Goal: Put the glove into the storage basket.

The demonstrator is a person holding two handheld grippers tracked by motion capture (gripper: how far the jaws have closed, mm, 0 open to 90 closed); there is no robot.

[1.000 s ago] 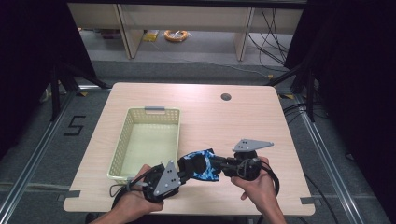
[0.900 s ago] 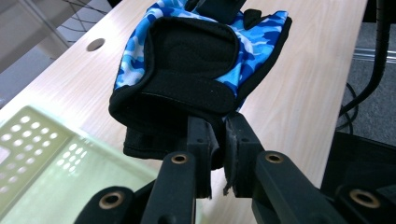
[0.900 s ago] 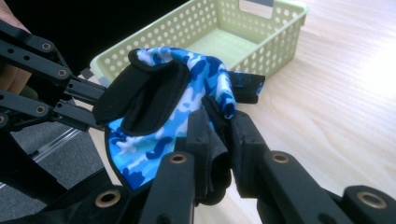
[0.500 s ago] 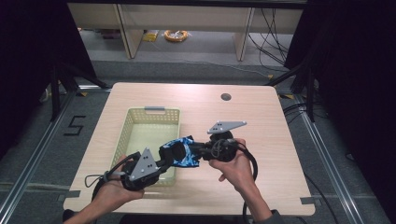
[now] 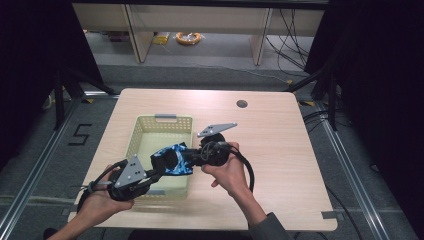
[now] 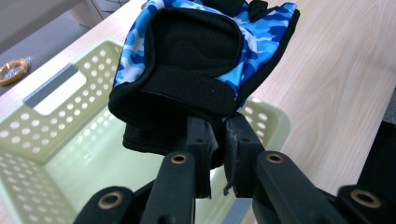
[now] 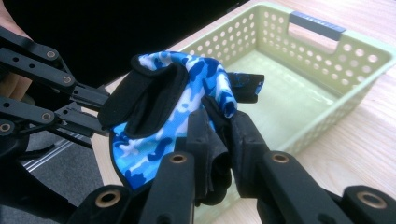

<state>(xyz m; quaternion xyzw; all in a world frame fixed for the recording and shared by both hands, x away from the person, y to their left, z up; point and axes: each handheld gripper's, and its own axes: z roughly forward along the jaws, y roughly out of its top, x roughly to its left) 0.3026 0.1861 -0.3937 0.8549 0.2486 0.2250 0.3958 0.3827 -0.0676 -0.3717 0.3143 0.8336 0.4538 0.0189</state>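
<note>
Both grippers, left gripper [image 5: 156, 172] and right gripper [image 5: 195, 159], jaws clamped on the glove [image 5: 172, 160], carried it toward ten o'clock over the basket [image 5: 165, 121]; release seems next.

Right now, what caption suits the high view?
Two tongs hold a blue camouflage glove over a pale green basket.

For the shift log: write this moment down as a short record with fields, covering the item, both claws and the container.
item: blue camouflage glove with black palm and cuff
left claw: shut on the glove's black cuff edge
right claw: shut on the glove's other end
glove position: held in the air between both claws, over the basket's near right part
container: pale green perforated basket, nothing seen lying in it
surface: light wooden table
</note>
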